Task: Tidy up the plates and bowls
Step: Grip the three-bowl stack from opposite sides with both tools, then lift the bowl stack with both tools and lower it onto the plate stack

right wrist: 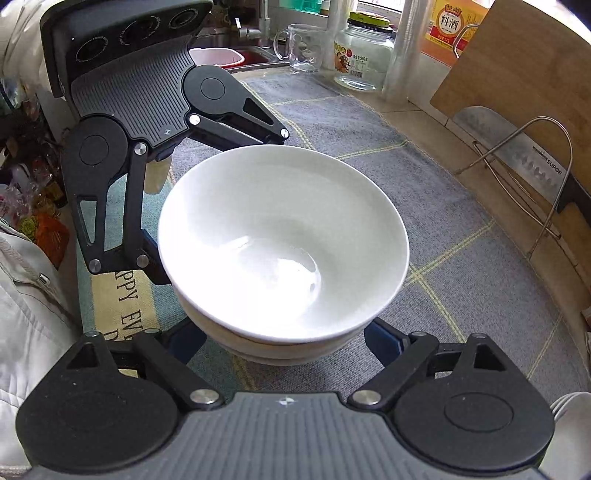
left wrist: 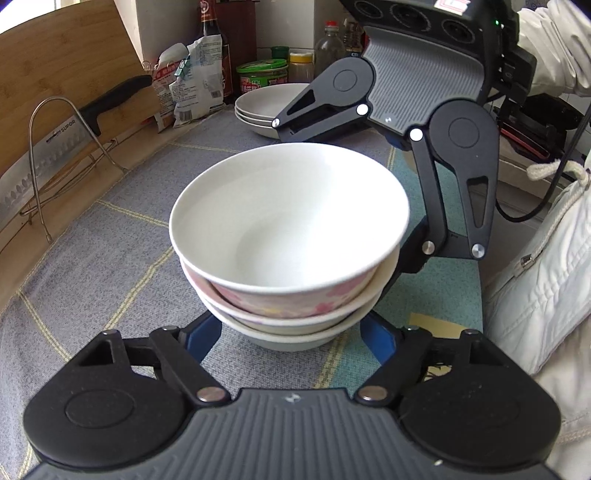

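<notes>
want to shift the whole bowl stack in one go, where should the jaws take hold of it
Grip the bottom bowl low on its wall, from two opposite sides. The stack of bowls flares upward, so the top bowl would lift off alone. The left gripper and right gripper already straddle the base from facing sides.

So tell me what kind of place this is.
Most likely a home kitchen counter. A cleaver rests in a wire rack against a wooden cutting board, sauce bottles and jars line the wall, and a faucet over a sink shows behind the stacked bowls.
</notes>
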Demonstrator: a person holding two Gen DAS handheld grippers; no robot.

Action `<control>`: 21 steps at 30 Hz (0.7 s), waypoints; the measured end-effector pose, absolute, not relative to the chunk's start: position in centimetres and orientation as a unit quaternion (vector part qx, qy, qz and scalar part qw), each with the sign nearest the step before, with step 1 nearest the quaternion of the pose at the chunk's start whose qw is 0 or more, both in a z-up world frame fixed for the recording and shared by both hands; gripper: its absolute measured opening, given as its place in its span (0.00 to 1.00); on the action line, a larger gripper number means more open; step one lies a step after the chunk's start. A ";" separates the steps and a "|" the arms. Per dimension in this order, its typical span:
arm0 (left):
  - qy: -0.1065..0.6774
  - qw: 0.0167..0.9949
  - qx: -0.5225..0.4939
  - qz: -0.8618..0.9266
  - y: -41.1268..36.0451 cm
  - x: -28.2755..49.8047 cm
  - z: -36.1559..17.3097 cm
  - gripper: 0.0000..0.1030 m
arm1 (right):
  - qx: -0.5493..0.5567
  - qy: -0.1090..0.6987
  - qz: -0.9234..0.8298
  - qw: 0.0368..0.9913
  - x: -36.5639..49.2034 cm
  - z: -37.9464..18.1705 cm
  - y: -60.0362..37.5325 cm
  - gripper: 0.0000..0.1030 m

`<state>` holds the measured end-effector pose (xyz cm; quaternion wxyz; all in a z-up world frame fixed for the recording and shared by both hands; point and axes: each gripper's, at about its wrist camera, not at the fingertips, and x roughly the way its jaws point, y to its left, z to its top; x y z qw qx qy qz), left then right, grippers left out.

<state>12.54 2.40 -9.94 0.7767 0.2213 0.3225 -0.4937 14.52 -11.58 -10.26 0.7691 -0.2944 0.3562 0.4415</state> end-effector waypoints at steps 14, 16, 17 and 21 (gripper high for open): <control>0.332 0.767 0.217 -0.504 2.4 13.1 -9.7 0.78 | -0.280 0.368 0.458 0.759 15.1 -9.9 -11.5 0.89; 0.332 0.766 0.216 -0.506 2.5 13.1 -9.8 0.78 | -0.276 0.370 0.459 0.759 15.1 -10.0 -11.5 0.89; 0.332 0.766 0.216 -0.507 2.5 13.1 -9.8 0.78 | -0.275 0.370 0.459 0.759 15.1 -10.0 -11.5 0.89; 0.332 0.763 0.216 -0.511 2.4 13.3 -9.9 0.79 | -0.275 0.371 0.459 0.759 15.1 -10.0 -11.5 0.89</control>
